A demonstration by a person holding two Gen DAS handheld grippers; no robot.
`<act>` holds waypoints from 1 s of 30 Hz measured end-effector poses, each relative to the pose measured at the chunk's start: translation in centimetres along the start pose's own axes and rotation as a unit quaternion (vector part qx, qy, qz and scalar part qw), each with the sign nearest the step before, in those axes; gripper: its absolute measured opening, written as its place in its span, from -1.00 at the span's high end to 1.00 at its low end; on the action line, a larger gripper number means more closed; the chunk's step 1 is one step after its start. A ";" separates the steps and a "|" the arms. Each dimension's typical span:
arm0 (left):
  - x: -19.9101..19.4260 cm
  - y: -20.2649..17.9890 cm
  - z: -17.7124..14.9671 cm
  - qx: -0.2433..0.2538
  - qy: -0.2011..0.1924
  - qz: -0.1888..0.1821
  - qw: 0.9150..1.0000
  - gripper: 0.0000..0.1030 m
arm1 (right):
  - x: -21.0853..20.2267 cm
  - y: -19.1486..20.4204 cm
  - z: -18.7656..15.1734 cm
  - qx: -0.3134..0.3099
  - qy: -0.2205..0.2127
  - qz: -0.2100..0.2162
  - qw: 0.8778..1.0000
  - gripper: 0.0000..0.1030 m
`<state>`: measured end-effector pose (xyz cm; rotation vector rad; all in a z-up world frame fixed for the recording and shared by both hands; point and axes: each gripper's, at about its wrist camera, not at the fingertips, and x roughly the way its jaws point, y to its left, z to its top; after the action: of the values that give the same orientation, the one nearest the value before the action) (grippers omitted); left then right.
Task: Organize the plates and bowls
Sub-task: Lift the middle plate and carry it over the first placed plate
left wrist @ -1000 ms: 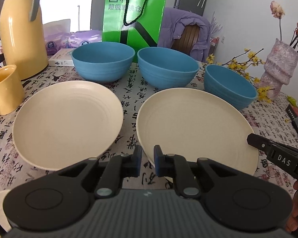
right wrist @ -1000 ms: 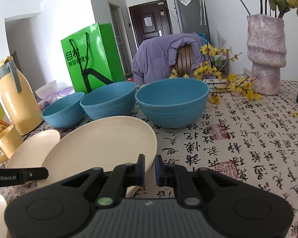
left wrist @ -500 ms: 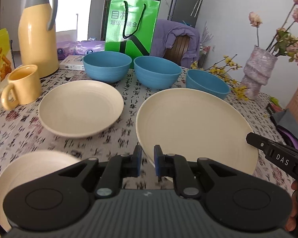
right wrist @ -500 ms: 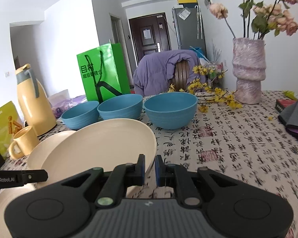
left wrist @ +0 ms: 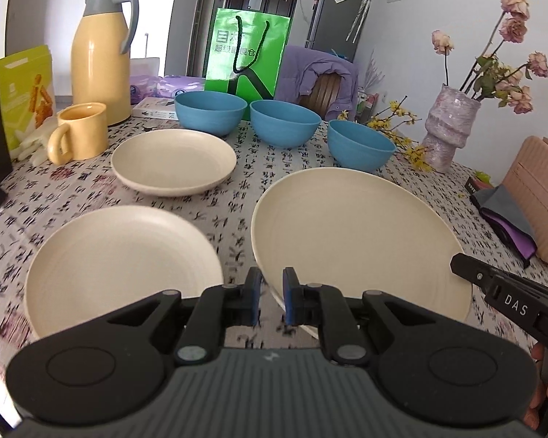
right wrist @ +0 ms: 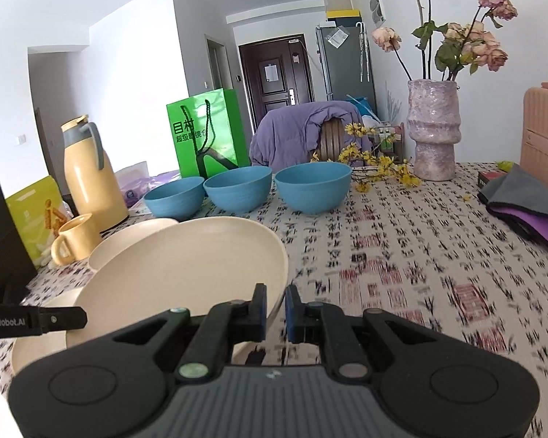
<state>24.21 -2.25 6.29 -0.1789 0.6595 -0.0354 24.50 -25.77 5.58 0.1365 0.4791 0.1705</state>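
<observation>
A cream plate [left wrist: 358, 233] is clamped at opposite rims by the left gripper [left wrist: 272, 297] and right gripper [right wrist: 276, 310], held tilted above the counter [right wrist: 402, 255] (two more plates [left wrist: 124, 255] alongside), three blue bowls [left wrist: 285, 122] lined up behind.

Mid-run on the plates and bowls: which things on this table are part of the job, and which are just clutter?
Job:
- held cream plate, both grippers shut on its rim: left gripper, right gripper
- two other cream plates
- three blue bowls

Clutter:
- yellow mug
- yellow thermos
- green bag
- vase
- grey cloth
</observation>
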 end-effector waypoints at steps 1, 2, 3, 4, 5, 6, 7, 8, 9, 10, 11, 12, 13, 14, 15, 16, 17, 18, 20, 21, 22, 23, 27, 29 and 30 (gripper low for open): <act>-0.3 0.0 -0.3 0.001 0.000 0.000 1.000 0.75 | -0.5 0.1 -0.4 0.000 0.000 0.000 1.000 0.80; -0.7 0.0 -0.7 0.001 -0.001 0.000 1.000 0.75 | -0.9 0.2 -0.7 -0.001 -0.001 -0.001 1.000 0.80; -1.0 0.0 -1.0 0.000 -0.001 0.000 1.000 0.75 | -1.3 0.2 -1.1 0.001 -0.001 -0.001 1.000 0.80; -1.2 0.0 -1.3 0.000 0.000 -0.001 1.000 0.75 | -1.7 0.3 -1.4 0.002 -0.002 -0.001 1.000 0.80; -1.5 0.0 -1.5 0.000 0.000 -0.001 1.000 0.75 | -2.1 0.4 -1.7 0.001 -0.003 -0.002 1.000 0.80; -1.8 0.1 -1.8 0.000 0.000 0.000 1.000 0.75 | -2.4 0.4 -2.0 0.001 -0.003 -0.002 1.000 0.80; -2.1 0.1 -2.1 0.001 -0.001 0.001 1.000 0.75 | -2.6 0.5 -2.2 0.001 -0.003 -0.002 1.000 0.80; -2.4 0.3 -2.4 0.001 -0.002 0.002 1.000 0.75 | -2.9 0.7 -2.5 0.000 -0.004 -0.002 1.000 0.80; -2.6 0.4 -2.7 0.000 -0.003 0.004 1.000 0.75 | -3.1 0.8 -2.7 -0.002 -0.004 -0.001 1.000 0.80; -2.8 0.6 -2.8 -0.003 -0.004 0.005 1.000 0.75 | -3.2 1.1 -2.9 -0.003 -0.003 0.000 1.000 0.80; -3.0 0.9 -3.0 -0.005 -0.004 0.007 1.000 0.75 | -3.3 1.3 -3.0 -0.004 -0.002 0.002 1.000 0.80; -3.1 1.2 -3.1 -0.009 -0.004 0.009 1.000 0.75 | -3.3 1.6 -3.1 -0.006 0.000 0.004 1.000 0.80; -3.2 1.5 -3.1 -0.012 -0.005 0.011 1.000 0.75 | -3.2 1.8 -3.2 -0.007 0.002 0.007 1.000 0.80; -3.3 1.8 -3.2 -0.015 -0.005 0.014 1.000 0.75 | -3.1 2.2 -3.3 -0.009 0.003 0.009 1.000 0.80; -3.4 2.2 -3.2 -0.018 -0.006 0.017 1.000 0.75 | -3.0 2.6 -3.3 -0.012 0.005 0.012 1.000 0.80; -3.5 2.6 -3.2 -0.020 -0.008 0.021 1.000 0.75 | -2.7 3.0 -3.3 -0.015 0.007 0.015 1.000 0.80; -3.6 3.1 -3.2 -0.023 -0.010 0.026 0.999 0.75 | -2.4 3.5 -3.3 -0.018 0.008 0.019 1.000 0.80; -3.6 3.6 -3.1 -0.026 -0.012 0.032 0.999 0.75 | -2.1 4.0 -3.2 -0.020 0.010 0.023 0.999 0.80; -3.6 4.6 -3.0 -0.031 -0.013 0.045 0.998 0.75 | -1.3 5.2 -3.2 -0.025 0.015 0.033 0.999 0.80; -3.5 5.3 -3.0 -0.036 -0.013 0.051 0.998 0.75 | -0.9 5.7 -3.2 -0.029 0.018 0.037 0.999 0.80; -3.5 6.1 -2.9 -0.041 -0.014 0.054 0.998 0.75 | -0.3 6.3 -3.2 -0.032 0.022 0.040 0.998 0.80; -3.5 6.8 -2.7 -0.046 -0.014 0.057 0.997 0.75 | 0.2 7.0 -3.2 -0.035 0.027 0.045 0.998 0.79; -3.5 9.6 -2.3 -0.062 -0.017 0.075 0.995 0.75 | 2.5 9.4 -3.1 -0.043 0.044 0.064 0.996 0.79; -3.3 10.9 -2.1 -0.068 -0.016 0.084 0.994 0.75 | 3.6 10.9 -3.0 -0.050 0.049 0.072 0.995 0.79; -3.2 11.6 -2.0 -0.073 -0.016 0.089 0.993 0.75 | 4.1 11.6 -3.0 -0.054 0.051 0.075 0.994 0.79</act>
<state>20.20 9.16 4.58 -0.2596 0.6444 0.1879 25.12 -13.34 3.11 0.0577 0.5614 0.3515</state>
